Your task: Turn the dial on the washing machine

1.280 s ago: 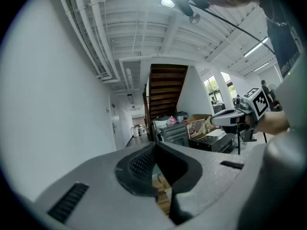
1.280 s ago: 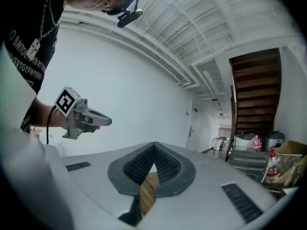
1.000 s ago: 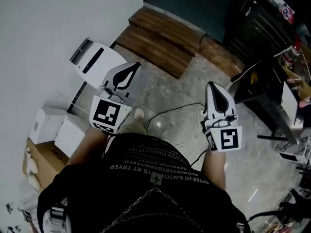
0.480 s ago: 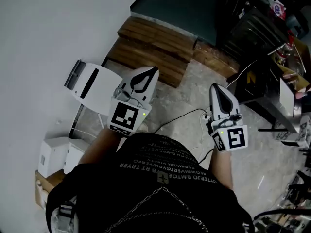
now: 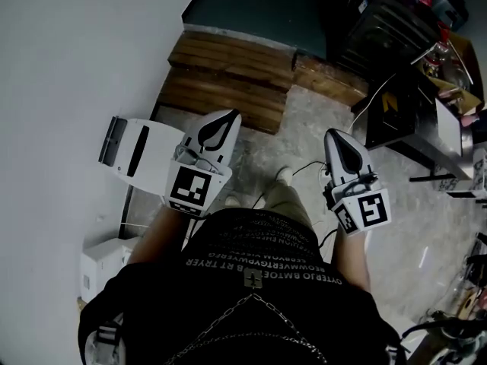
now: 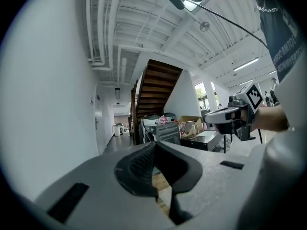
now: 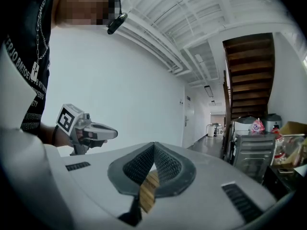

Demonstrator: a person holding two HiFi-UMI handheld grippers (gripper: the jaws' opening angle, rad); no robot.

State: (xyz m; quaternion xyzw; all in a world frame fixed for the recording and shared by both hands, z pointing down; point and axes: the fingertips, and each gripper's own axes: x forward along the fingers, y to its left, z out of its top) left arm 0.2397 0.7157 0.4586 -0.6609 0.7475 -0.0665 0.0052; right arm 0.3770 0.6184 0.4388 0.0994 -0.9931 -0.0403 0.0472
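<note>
Wooden steps ahead, at foot of white wall. I hold both tongs level over grey floor. Left gripper clenched, pads meeting, nothing between. Right gripper likewise clenched, empty. White unit lies on floor just left of left gripper. Where washing machine dial sits, I cannot tell.

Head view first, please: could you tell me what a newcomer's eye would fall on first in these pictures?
The two grippers with black-and-white marker cubes stand out mid-picture: the left gripper and the right gripper, side by side, jaws together and empty. Beyond them a low wooden platform lies on the floor, with a white device by the wall at the left.
</note>
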